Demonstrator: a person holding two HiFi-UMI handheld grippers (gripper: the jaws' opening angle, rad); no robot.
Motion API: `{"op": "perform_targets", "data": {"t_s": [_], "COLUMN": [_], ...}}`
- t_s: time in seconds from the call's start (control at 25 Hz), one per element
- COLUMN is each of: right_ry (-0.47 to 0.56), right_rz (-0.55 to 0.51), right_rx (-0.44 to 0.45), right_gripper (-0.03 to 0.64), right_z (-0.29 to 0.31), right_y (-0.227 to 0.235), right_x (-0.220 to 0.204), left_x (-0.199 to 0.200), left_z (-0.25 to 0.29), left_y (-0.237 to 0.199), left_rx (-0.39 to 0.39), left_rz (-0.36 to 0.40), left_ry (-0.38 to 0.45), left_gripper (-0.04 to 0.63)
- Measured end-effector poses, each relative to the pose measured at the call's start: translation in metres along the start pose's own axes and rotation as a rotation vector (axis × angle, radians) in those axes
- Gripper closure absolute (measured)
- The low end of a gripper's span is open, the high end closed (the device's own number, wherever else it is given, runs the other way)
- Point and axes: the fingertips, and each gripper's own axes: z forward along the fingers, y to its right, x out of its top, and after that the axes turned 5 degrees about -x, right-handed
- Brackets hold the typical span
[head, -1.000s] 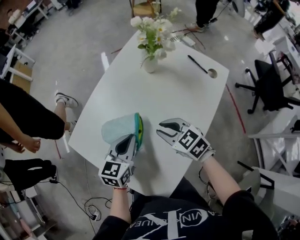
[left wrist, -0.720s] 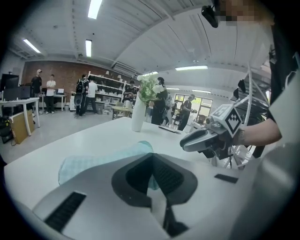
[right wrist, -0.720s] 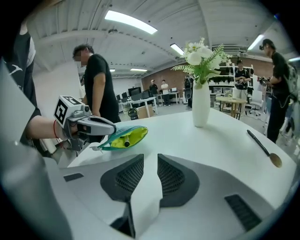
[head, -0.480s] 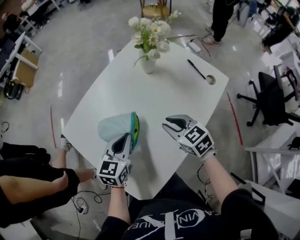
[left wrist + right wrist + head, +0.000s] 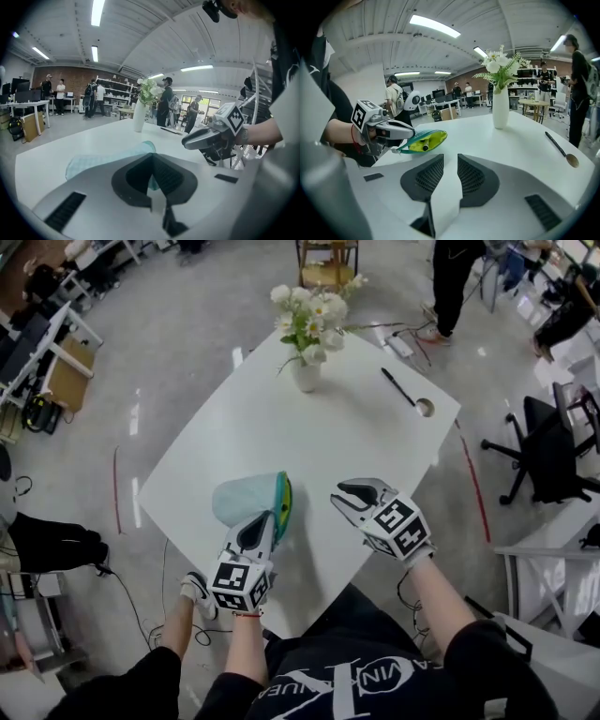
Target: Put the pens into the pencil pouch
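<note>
Pen (image 5: 424, 147) mostly hidden inside pouch (image 5: 436, 137) pinched by left gripper (image 5: 265, 525)

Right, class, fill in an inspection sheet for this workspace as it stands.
Surface: white table with a round hole near its far right corner.
Job's things: pencil pouch open, one pen inside; black pen lying beside the hole.
Clutter: vase of flowers.
Grippers: left claw shut on the pouch's edge; right claw open, empty.
Cables: black cable on the floor left of the table.
Surroundings: office chair, person standing.
</note>
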Motion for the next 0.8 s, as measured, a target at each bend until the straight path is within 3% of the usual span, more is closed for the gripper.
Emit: {"op": "perform_targets", "data": {"t_s": [0.48,0.8], "right_ry": [0.023,0.018], "right_rz": [0.029,0.008], "right_rx": [-0.090,-0.151], "right_gripper": [0.515,0.515], "right_z": [-0.025,-0.028], "right_y": [-0.028,0.014], "right_x": [-0.018,-0.021], "left_x": [-0.008,-0.006], "left_z": [-0.013,-0.006], "left_y": [0.023,0.023], "left_rx": [-0.019,0.029], "left_rz": [0.005,-0.019], "left_ry": [0.022,0.030], "left_gripper": [0.592,0.592]}}
